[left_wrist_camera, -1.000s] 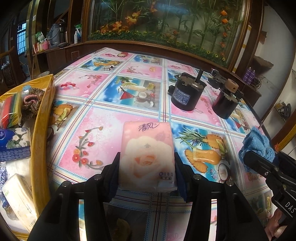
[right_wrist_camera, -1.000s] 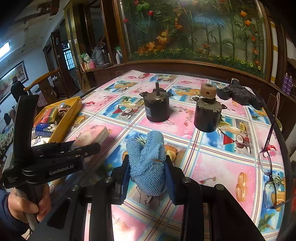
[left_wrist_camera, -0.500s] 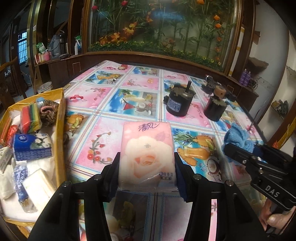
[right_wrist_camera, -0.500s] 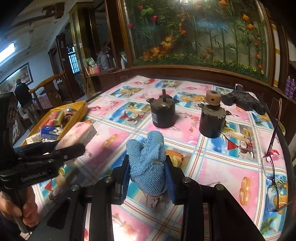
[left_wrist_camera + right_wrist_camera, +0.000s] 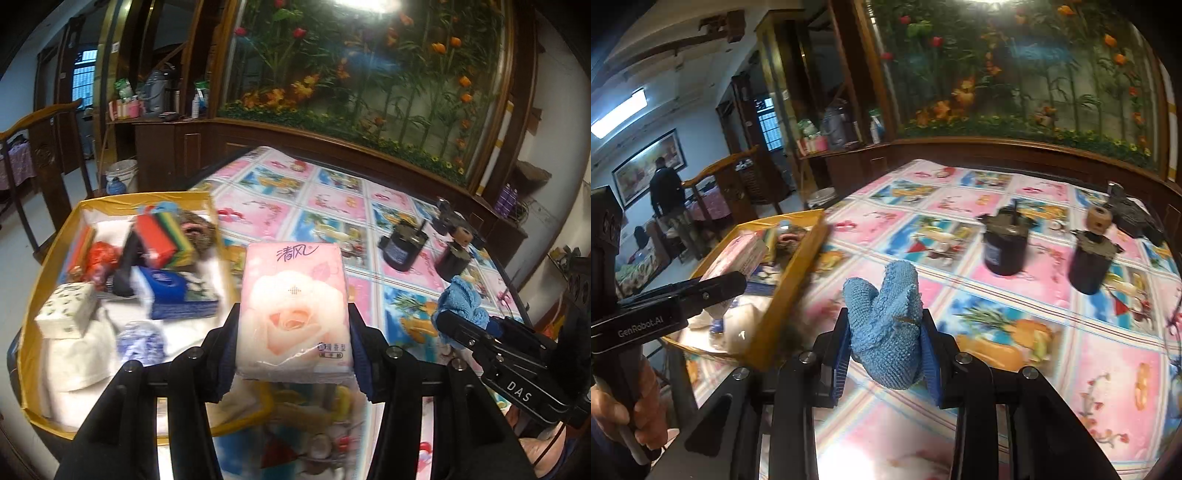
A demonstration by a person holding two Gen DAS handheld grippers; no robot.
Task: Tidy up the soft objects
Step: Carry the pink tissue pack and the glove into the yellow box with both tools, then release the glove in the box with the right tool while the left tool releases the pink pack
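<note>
Yellow tray (image 5: 51, 258) at table edge already holds soft stuff, so both my loads are headed there. My left gripper (image 5: 293, 328) clamps the pink tissue pack (image 5: 293, 310) beside the tray rim, angled down. My right gripper (image 5: 884, 343) pinches the blue cloth (image 5: 886, 325) over the table (image 5: 1108, 362), off the tray.

Your left gripper (image 5: 293, 354) clamps a pink tissue pack (image 5: 293, 310) printed with a rose, both pads pressed against its sides. To its left sits a yellow tray (image 5: 48, 258) crowded with soft goods: a blue tissue pack (image 5: 177, 295), a white pack (image 5: 66, 310), a red pack (image 5: 155, 240) and white towels (image 5: 77, 354). On the right your right gripper (image 5: 454, 325) holds a blue cloth (image 5: 460, 301). Farther off, two dark motors (image 5: 400, 247) stand on the flowered tablecloth (image 5: 332, 192).
</note>
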